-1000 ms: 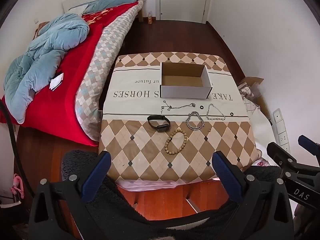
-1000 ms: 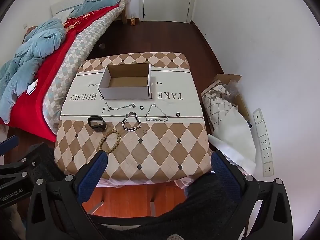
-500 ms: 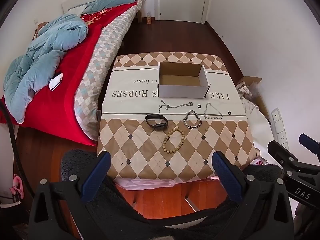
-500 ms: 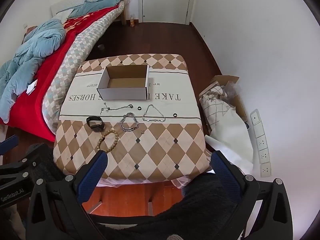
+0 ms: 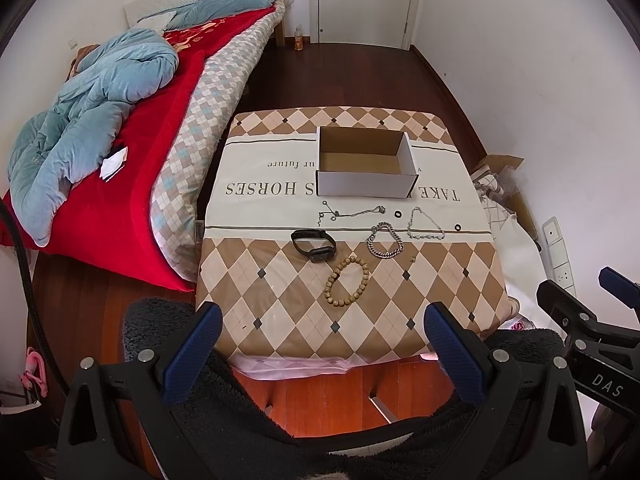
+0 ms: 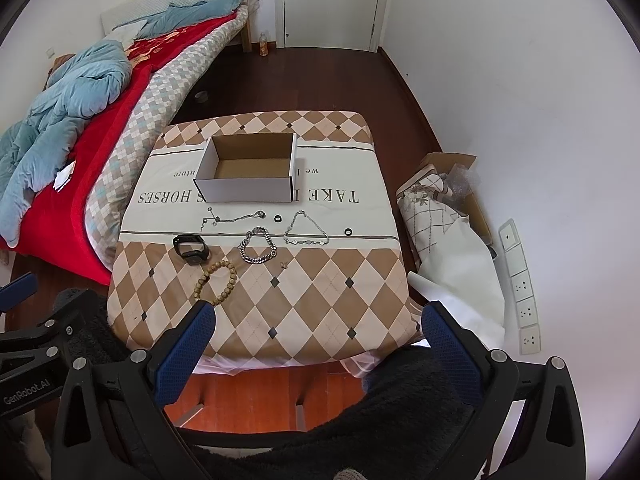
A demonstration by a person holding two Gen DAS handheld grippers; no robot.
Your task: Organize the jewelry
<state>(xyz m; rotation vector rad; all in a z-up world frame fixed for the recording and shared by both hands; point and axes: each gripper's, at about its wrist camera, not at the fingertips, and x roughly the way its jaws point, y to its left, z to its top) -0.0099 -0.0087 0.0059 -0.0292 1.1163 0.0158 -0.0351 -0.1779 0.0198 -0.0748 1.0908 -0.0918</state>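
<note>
Left gripper and right gripper: blue-padded fingers spread wide, nothing held, both short of the near edge of the diamond-patterned tablecloth. Ahead of them lie a wooden bead bracelet, black smart band and silver chain bracelet; farther ahead, an open white cardboard box.

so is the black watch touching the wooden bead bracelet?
Apart. Left wrist view shows patterned cloth between the black watch and the wooden bead bracelet.
</note>
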